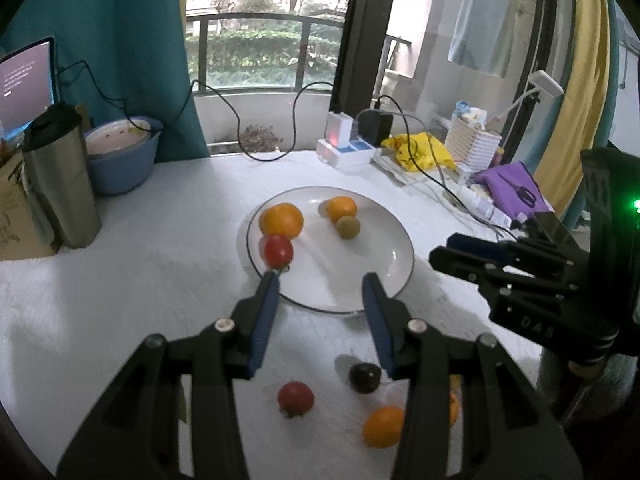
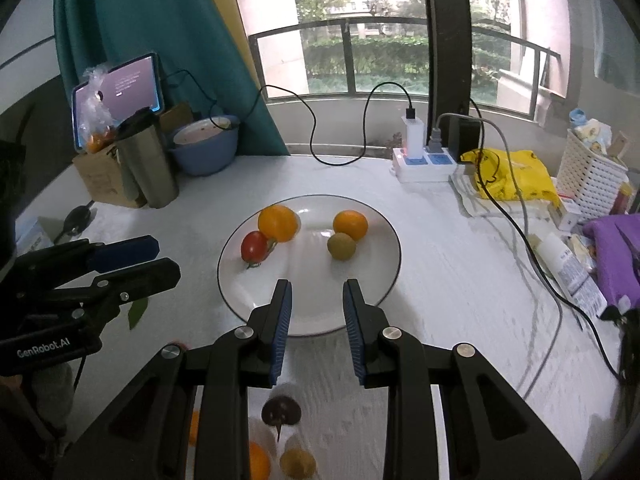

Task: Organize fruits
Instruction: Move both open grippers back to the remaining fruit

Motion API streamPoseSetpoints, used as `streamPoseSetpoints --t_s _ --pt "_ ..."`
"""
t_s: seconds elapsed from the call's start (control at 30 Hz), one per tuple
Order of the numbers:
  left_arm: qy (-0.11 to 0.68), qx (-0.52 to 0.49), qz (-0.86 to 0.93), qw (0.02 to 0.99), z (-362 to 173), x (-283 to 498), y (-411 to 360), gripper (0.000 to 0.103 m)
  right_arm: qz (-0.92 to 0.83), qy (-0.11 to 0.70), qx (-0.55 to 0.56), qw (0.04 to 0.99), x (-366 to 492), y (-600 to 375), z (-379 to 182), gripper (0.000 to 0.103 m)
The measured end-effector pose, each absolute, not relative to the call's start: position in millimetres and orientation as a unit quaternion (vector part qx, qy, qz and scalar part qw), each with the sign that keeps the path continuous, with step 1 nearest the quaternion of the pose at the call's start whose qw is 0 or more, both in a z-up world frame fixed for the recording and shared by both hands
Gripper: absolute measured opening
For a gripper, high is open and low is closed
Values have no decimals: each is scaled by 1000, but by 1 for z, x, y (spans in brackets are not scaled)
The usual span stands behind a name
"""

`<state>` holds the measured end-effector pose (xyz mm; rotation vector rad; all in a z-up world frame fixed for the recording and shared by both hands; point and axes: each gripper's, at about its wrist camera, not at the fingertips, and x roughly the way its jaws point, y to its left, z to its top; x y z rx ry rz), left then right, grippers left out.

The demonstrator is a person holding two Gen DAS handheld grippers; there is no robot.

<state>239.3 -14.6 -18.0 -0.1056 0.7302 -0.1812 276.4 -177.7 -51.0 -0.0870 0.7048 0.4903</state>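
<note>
A white plate [image 1: 372, 276] [image 2: 372, 276] holds two oranges [image 1: 281, 221] [image 1: 341, 208], a red tomato [image 1: 277, 250] and a green-brown fruit [image 1: 347, 227]. On the table in front of it lie a red tomato [image 1: 296, 398], a dark fruit [image 1: 365, 377] and an orange [image 1: 383, 426]. My left gripper [image 1: 322, 278] is open and empty over the plate's near rim. My right gripper [image 2: 317, 285] is open and empty over the plate's near edge; the dark fruit [image 2: 281, 411], an orange [image 2: 258, 462] and a yellowish fruit [image 2: 298, 462] lie below it.
A steel tumbler [image 1: 60, 184], a blue bowl [image 1: 120, 160] and a cardboard box [image 2: 102, 176] stand at the back left. A power strip [image 2: 424, 164], cables, a yellow bag [image 2: 512, 176], a white basket [image 2: 592, 172] and a purple cloth [image 2: 616, 252] fill the right side.
</note>
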Motion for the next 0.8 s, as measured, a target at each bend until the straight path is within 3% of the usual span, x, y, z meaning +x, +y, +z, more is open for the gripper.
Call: streamPoseSetpoints --t_s 0.8 --pt "410 -36 -92 907 -62 186 -54 45 234 364 -26 901 219 -211 -80 28"
